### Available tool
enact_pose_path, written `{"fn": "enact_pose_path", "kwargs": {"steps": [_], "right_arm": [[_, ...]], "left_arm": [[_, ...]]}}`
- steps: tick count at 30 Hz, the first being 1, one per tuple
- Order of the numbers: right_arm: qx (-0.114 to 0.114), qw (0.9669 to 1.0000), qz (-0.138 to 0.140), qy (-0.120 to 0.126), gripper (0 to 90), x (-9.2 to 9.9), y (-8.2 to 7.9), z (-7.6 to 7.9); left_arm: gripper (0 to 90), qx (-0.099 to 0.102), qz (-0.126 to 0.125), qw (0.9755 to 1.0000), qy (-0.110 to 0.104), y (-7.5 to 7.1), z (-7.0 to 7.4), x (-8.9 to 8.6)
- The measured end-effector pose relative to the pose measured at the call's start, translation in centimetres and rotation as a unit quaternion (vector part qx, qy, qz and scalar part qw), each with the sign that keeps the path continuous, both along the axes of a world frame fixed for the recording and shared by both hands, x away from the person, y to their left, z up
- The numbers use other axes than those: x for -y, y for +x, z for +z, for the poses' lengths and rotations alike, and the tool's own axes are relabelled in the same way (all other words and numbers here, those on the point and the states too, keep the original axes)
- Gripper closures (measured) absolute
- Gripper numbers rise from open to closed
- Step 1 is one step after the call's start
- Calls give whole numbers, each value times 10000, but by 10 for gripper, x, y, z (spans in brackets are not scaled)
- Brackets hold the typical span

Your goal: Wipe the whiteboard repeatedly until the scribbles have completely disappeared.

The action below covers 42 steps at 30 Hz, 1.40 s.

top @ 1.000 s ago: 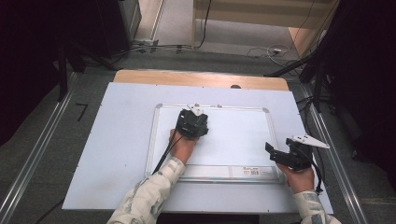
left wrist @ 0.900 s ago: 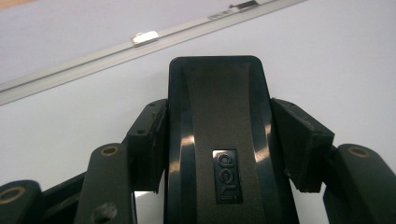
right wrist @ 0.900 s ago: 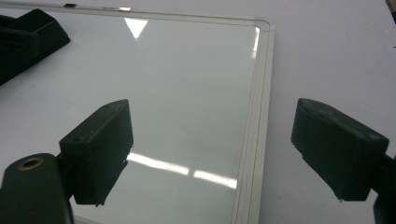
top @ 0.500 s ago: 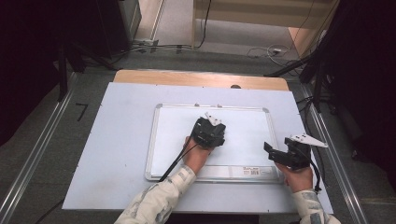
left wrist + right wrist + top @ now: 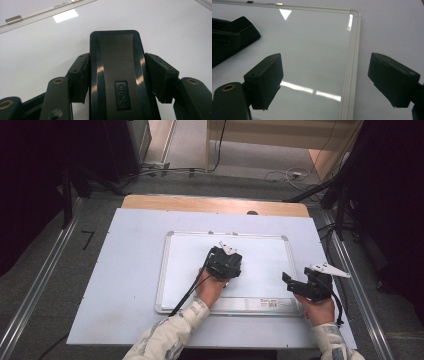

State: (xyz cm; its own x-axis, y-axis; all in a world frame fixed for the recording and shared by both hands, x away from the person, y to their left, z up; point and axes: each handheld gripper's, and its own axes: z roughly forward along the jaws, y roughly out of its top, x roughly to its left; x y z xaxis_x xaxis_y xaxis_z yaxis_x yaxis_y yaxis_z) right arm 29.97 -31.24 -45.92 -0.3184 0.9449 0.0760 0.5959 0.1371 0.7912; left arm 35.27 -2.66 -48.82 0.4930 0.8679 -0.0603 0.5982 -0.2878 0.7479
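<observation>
1. Markings. The black eraser (image 5: 120,75) held in the left gripper (image 5: 120,72) carries a raised "deli" logo on its top face (read in the left gripper view). The frame strip of the whiteboard (image 5: 37,57) ahead of the jaws carries small print, seen upside down and not legible. In the high view, a label with a code block sits on the near frame strip of the whiteboard (image 5: 190,270), just right of the left hand (image 5: 212,290); its print is too small to read.

2. Concealed areas. The rear end of the eraser is cut off by the bottom edge of the left gripper view. Its underside is not visible, so contact with the board surface cannot be confirmed. In the high view, the gripper body covers the eraser completely.

3. Orientation. The long axis of the eraser runs straight along the line of the jaws, rounded front end pointing away from the hand, logo face up.

4. Left gripper state. Jaws closed onto the eraser, one pad pressed against each long side. Position: over the middle of the whiteboard.

5. Right gripper (image 5: 324,82) state. Jaws wide apart, nothing between them. Below them lies the right frame edge of the whiteboard (image 5: 348,75), one jaw over the board, the other over the table (image 5: 392,30).
</observation>
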Motion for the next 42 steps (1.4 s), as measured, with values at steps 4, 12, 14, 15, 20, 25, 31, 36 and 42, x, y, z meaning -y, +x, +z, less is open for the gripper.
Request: {"fn": "enact_pose_path", "kwargs": {"steps": [4,12,14,15,20,25,31,36,42], "right_arm": [[2,10000,-3,2,116,0,0,0],[-6,10000,23,-15,116,0,0,0],[-10,10000,25,-3,116,-1,0,0],[-12,10000,24,-7,116,-1,0,0],[-16,10000,19,-17,116,-2,0,0],[-21,10000,25,-34,116,-2,0,-1],[-21,10000,21,-32,116,-2,0,0],[-15,10000,21,-28,116,-2,0,0],[-16,10000,24,-22,116,-2,0,0]], "left_arm": [[410,35,-5,10000,20,-2,0,-1],[408,275,80,9995,-153,-6,15,-7],[408,298,115,9994,-166,-6,19,-11],[408,321,155,9992,-198,-6,20,-12],[408,358,218,9988,-244,-6,25,-19],[407,393,284,9983,-315,-6,27,-23],[407,409,327,9982,-297,-6,28,-25],[407,418,356,9979,-329,-6,29,-27],[407,420,418,9978,-310,-6,29,-31]]}}
